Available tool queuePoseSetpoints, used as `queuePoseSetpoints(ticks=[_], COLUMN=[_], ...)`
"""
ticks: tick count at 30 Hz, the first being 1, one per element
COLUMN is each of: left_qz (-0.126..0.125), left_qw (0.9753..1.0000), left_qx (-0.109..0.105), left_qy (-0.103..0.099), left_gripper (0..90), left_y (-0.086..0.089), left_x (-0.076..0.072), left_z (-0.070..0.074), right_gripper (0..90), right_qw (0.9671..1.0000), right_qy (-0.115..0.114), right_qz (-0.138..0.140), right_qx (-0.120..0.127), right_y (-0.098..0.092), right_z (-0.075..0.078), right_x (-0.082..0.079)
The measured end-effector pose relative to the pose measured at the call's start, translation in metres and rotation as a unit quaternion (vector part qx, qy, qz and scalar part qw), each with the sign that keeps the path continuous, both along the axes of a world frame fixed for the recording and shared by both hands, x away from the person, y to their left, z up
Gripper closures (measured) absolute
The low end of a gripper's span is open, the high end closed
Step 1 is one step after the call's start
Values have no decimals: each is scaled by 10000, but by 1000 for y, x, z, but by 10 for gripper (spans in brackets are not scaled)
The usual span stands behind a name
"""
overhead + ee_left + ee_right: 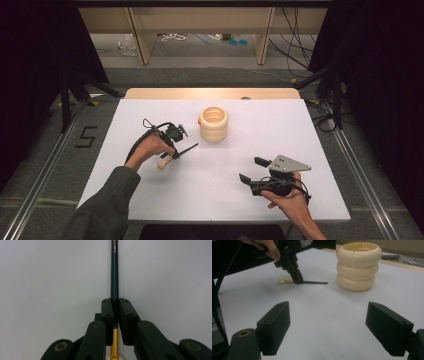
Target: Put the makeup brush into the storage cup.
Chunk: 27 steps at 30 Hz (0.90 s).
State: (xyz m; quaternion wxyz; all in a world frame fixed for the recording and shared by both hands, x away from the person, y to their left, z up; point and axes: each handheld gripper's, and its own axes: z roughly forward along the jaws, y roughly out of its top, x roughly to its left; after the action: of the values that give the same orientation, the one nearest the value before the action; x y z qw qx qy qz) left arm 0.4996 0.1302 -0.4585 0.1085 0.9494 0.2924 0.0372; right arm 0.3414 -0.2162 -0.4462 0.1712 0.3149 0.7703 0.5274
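High view: the left hand-held gripper (176,150) is clamped on a slim makeup brush (176,153) low over the white bench (300,125); the pale bristle end points back toward the person and the dark handle tip points forward and right, toward the cream ribbed holder (213,123). The holder stands upright beyond and to the right of the brush, near but apart from it. The right hand-held gripper (252,170) rests at the near right of the bench, farther from the holder, jaws apart and holding nothing. Left gripper view: jaws together on the brush (114,280) just above its gold ferrule (114,345), dark handle running straight ahead along the gripper's own axis. Right gripper view: its own right hand-held gripper (337,327) stands wide apart over bare bench; beyond, the left hand-held gripper (298,278) holds the brush (313,282) roughly level, with its tip aimed at the holder (357,266), whose open mouth faces up. Judgement: the brush's long axis lies near horizontal, so it would need tipping upright before it could drop into the holder; the left hand is the nearer.
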Motion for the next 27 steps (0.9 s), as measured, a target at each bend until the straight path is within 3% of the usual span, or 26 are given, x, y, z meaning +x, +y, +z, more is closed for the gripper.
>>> queuePoseSetpoints(ticks=[19,21,26,27], left_qz=[-159,-197,-221,-249], left_qw=[9998,9997,9990,9989], left_qx=[-108,-140,-387,-406], left_qy=[17,20,38,36], left_gripper=[829,829,829,829], left_y=[3,4,7,7], left_x=[-1,-2,-7,-7], left_z=[1,3,11,12], right_gripper=[209,210,227,233], right_qw=[10000,10000,10000,9999], right_qy=[-52,73,2,-151], right_qz=[32,6,23,68], right_qx=[64,-41,5,19], right_y=[2,1,3,4], right_z=[-1,1,1,3], right_x=[0,-1,-2,-2])
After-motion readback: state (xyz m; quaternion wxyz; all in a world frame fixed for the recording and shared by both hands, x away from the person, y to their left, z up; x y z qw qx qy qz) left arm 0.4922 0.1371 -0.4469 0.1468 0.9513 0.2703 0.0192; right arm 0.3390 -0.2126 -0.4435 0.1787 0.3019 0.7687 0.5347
